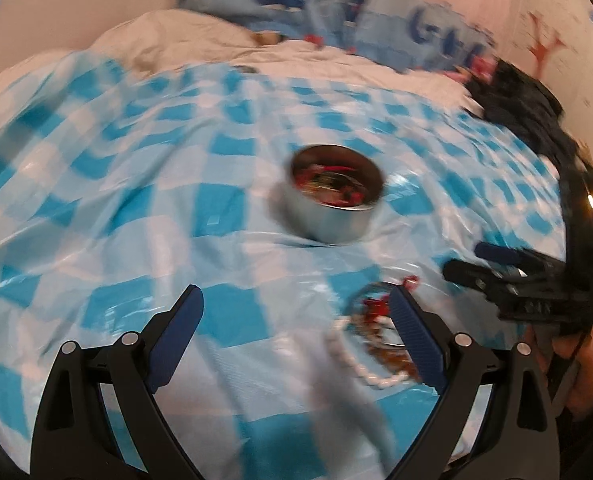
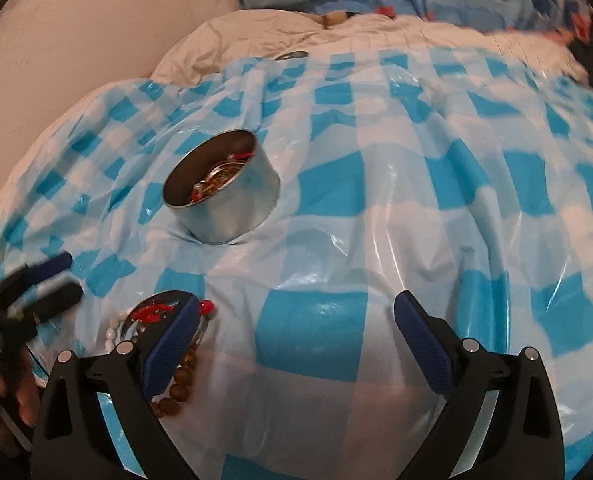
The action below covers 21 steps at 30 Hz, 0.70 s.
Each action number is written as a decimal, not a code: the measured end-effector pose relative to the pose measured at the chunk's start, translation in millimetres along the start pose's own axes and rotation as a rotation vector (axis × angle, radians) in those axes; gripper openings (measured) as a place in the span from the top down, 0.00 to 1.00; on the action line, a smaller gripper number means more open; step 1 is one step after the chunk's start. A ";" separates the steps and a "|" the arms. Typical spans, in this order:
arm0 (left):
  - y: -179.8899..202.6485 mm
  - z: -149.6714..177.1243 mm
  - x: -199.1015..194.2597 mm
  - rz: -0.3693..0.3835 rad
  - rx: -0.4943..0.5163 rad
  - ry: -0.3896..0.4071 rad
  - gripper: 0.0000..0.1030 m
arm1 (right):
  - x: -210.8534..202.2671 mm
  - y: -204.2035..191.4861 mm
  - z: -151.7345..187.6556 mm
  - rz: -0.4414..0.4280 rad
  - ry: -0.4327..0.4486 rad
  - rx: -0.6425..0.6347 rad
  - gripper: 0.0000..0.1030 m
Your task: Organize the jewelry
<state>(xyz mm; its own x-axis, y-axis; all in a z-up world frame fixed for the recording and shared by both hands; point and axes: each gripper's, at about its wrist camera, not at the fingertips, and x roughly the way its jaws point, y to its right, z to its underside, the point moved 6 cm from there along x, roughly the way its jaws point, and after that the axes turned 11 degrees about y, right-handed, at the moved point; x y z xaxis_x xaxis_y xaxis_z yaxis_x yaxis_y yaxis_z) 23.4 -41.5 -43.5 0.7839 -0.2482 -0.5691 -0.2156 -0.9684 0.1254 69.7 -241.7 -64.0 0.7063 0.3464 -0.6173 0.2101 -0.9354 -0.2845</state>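
Right wrist view: both tools gape, empty. Beads [image 2: 180, 376] by the tin [image 2: 232, 216] look light, limp, slippery on the plastic sheet [image 2: 416, 200]; pinch one strand mid-length.

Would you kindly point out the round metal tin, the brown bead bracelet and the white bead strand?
Round metal tin [image 2: 232, 216]: right wrist view, on its outer side wall.
Brown bead bracelet [image 2: 182, 376]: right wrist view, on one brown bead.
White bead strand [image 1: 346, 356]: left wrist view, on its left curve.
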 end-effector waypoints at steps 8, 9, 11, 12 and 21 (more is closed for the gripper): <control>57.2 9.0 6.0 0.043 0.240 0.049 0.13 | -7.0 17.8 -6.5 -0.036 0.015 0.147 0.09; 58.8 9.2 6.8 0.046 0.243 0.054 0.13 | -7.2 18.2 -7.2 -0.038 0.016 0.153 0.09; 62.7 6.3 7.7 0.058 0.250 0.078 0.13 | -7.8 18.0 -8.0 -0.039 0.017 0.158 0.09; 65.2 3.9 7.5 0.064 0.258 0.094 0.13 | -8.2 18.0 -8.2 -0.040 0.018 0.161 0.09; 75.1 0.5 35.2 0.093 0.244 0.037 0.55 | -5.7 22.5 -10.0 -0.045 0.019 0.206 0.09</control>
<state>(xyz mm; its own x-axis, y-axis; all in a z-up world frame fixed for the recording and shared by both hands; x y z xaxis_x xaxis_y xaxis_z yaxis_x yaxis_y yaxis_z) 34.5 -122.9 -54.6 0.7742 -0.3406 -0.5334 -0.4180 -0.9080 -0.0269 77.1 -265.4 -59.6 0.7122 0.3841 -0.5876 0.1003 -0.8841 -0.4564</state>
